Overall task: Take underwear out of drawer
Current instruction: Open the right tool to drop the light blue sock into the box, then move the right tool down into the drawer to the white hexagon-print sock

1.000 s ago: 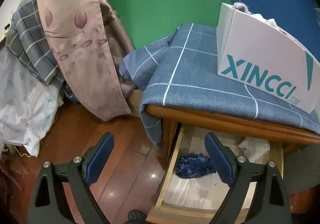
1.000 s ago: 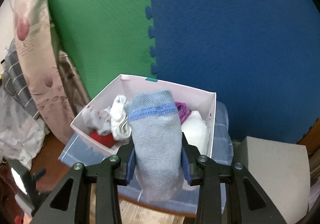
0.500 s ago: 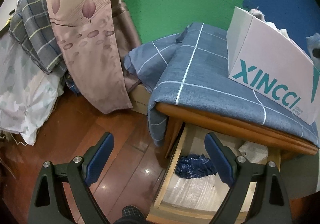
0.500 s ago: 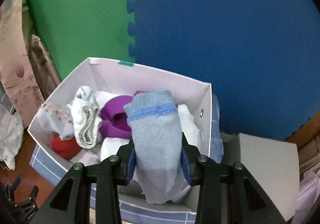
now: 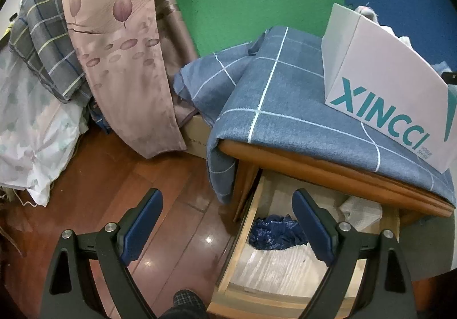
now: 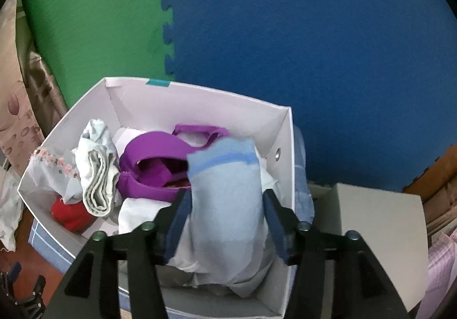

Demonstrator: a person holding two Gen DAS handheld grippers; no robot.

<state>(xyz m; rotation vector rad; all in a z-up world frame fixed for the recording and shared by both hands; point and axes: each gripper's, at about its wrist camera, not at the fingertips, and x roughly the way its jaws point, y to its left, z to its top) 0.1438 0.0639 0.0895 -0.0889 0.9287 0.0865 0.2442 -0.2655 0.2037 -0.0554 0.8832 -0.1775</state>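
In the right wrist view a light blue pair of underwear [image 6: 225, 199] hangs blurred between the jaws of my right gripper [image 6: 225, 196], which are opening; the pads no longer pinch it. It is over the near right part of a white cardboard box [image 6: 197, 102] that holds a purple bra [image 6: 148, 147], white folded cloths and a red item. My left gripper [image 5: 227, 193] stands open and holds nothing, above the left edge of the open wooden drawer [image 5: 245, 222]. A crumpled dark blue garment [image 5: 274, 233] lies in the drawer.
The white box [image 5: 385, 85], printed XINCCI, stands on a blue checked cloth [image 5: 285, 107] over the wooden cabinet. Curtains and heaped bedding [image 5: 34, 125] crowd the left over a red-brown wooden floor [image 5: 137, 190]. A grey box [image 6: 371, 222] sits right of the white one.
My right gripper moved forward and down over the white box, then its jaws widened and the light blue underwear slipped lower. The left gripper's view drifted slightly; its jaws stayed wide.
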